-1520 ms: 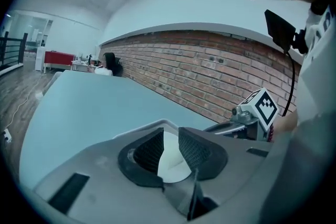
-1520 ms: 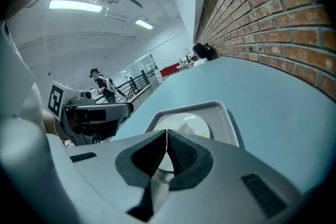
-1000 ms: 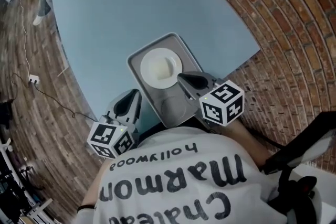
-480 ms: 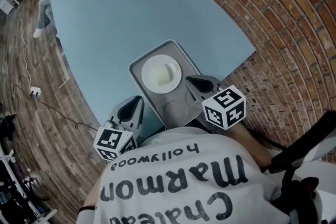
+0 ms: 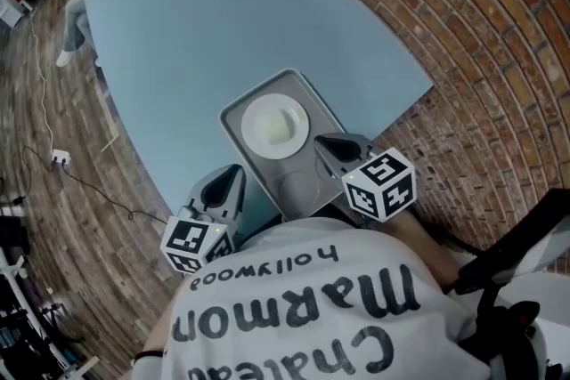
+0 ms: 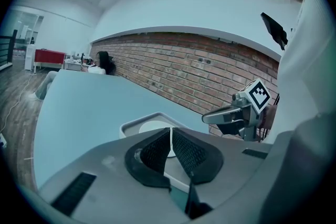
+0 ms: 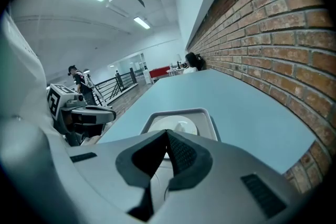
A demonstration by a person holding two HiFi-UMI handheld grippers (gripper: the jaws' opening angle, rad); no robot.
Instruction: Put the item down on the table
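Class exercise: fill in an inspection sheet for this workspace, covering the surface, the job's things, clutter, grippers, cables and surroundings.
Surface: blue table, carrying only the tray.
Job's things: grey tray near the table's near edge, with a white plate in its far part.
Clutter: nothing seen.
Grippers: left gripper shut, empty, left of the tray; right gripper shut, empty, at the tray's right edge.
Cables: one with a white plug on the floor left of the table.
Surroundings: brick wall on the right; person at the table's far end.
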